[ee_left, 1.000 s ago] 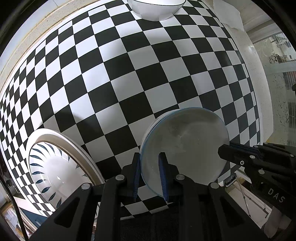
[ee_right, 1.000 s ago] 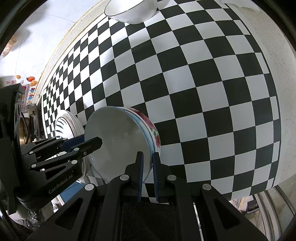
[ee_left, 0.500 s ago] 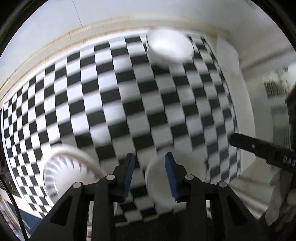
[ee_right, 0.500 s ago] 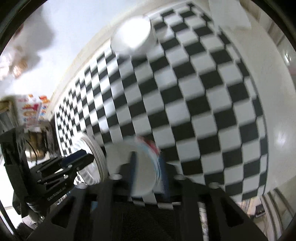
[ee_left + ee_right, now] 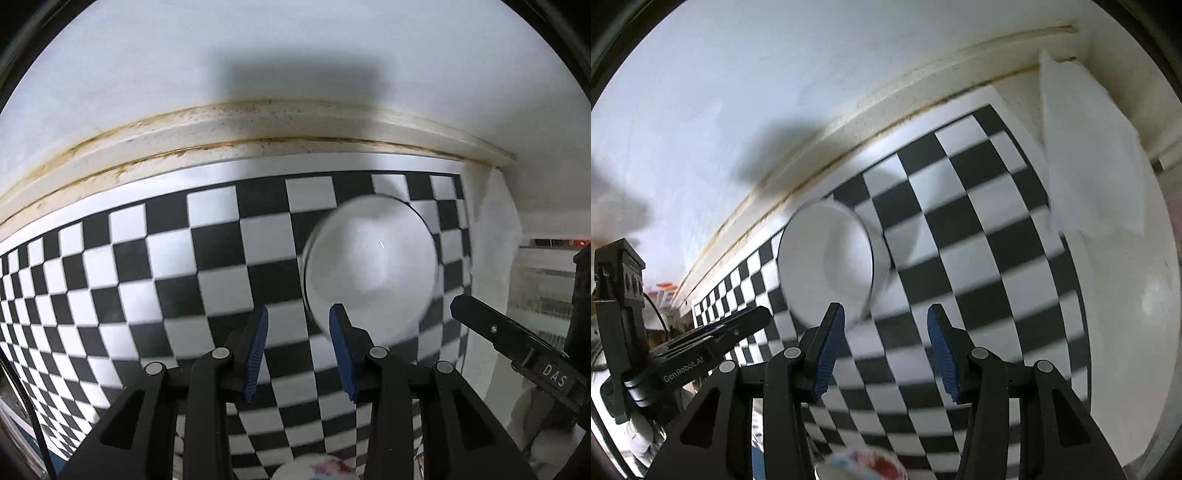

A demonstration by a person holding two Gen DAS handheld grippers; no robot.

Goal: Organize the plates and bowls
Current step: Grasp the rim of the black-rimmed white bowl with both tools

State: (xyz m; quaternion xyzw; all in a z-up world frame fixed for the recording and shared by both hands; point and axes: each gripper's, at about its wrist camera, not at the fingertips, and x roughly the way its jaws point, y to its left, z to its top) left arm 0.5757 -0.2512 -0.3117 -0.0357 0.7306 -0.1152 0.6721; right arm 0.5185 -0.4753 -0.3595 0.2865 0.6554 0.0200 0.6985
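The black-and-white checkered surface (image 5: 122, 258) carries a round white ceramic bowl (image 5: 371, 267) near its back edge by the wall, ahead of both my grippers. My right gripper (image 5: 882, 347), jaws opening and empty, has the bowl ahead to its left; my left gripper (image 5: 297, 349), jaws parted and empty, is nearer, its right pad at the bowl's near rim

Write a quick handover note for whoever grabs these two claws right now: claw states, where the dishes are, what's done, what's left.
Left claw: open, nothing between its pads.
Right claw: jaws opening, nothing between them.
White bowl: alone on the checkered mat, near the back wall, ahead of both claws.
Floral dish: only its rim shows at the bottom edge, below the claws.
Done: floral dish is out of both claws.
Left: probably fetch the white bowl and group it with the other dishes.
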